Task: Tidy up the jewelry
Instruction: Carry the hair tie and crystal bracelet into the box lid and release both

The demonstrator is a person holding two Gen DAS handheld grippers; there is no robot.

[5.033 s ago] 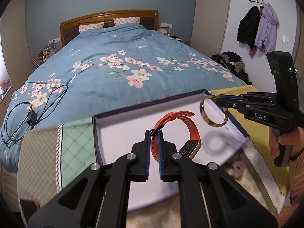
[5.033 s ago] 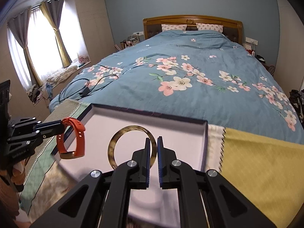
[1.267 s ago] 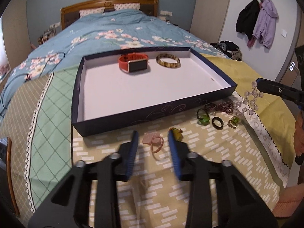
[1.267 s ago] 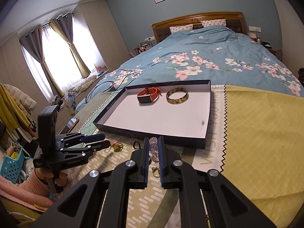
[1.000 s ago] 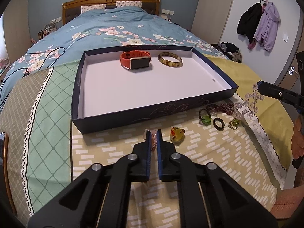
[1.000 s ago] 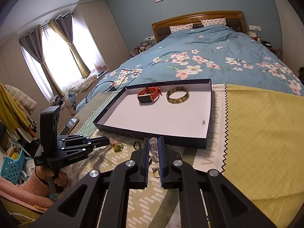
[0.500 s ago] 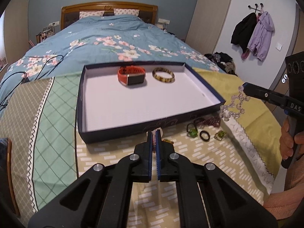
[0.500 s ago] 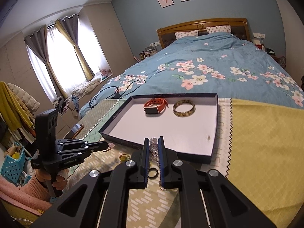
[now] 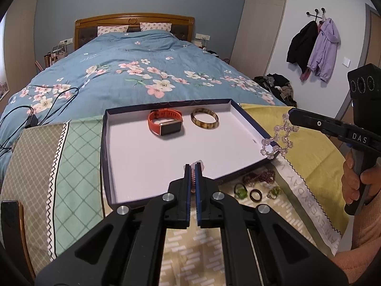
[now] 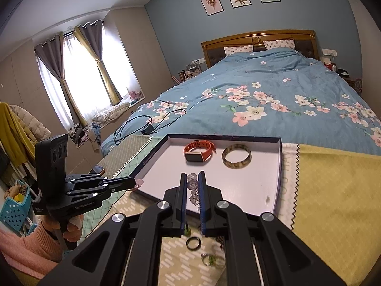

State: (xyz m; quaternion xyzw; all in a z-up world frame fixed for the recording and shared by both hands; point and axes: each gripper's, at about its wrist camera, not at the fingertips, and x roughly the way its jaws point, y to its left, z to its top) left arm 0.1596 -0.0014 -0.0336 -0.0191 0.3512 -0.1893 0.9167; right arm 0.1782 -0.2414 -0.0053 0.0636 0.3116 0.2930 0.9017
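Note:
A dark blue tray (image 9: 103,143) with a white floor lies on the bed's patchwork cover; it holds an orange watch (image 9: 165,124) and a tortoiseshell bangle (image 9: 204,118). My left gripper (image 9: 193,166) is shut on a pink coil hair tie (image 9: 193,178) above the tray's near edge; it also shows in the right wrist view (image 10: 138,181). My right gripper (image 10: 192,175) is shut on a clear bead bracelet (image 10: 192,184), which hangs over the tray's right edge in the left wrist view (image 9: 278,140).
Several small pieces lie on the cover in front of the tray: a green ring (image 9: 240,190), a dark ring (image 9: 255,195), a beaded chain (image 9: 258,177) and another small ring (image 9: 273,191). A black cable (image 9: 35,109) lies on the blue floral duvet.
Both grippers have risen from the cover with their pieces and moved toward the tray. The left closed on the pink hair tie about a second ago.

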